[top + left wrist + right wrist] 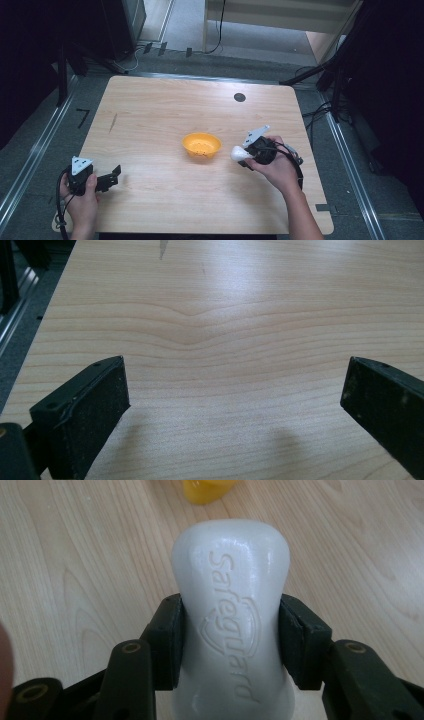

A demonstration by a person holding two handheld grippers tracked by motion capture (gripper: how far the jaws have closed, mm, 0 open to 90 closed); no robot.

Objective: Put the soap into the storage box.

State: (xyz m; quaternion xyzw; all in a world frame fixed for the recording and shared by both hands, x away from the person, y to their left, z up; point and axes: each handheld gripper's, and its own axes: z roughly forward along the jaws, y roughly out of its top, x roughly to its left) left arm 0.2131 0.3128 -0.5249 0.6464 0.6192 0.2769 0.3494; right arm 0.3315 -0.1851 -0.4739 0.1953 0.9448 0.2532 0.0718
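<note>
White soap bar (231,625) clamped in right gripper (231,640); wooden table (150,125), grey floor (30,150).

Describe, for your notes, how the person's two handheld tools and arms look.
Both tools, left and right, are black, each topped by a grey three-cornered plate with a black cable trailing. Their jaws are flat, black, rectangular pads on arms with screw holes. The forearms are bare, with no sleeves visible.
</note>
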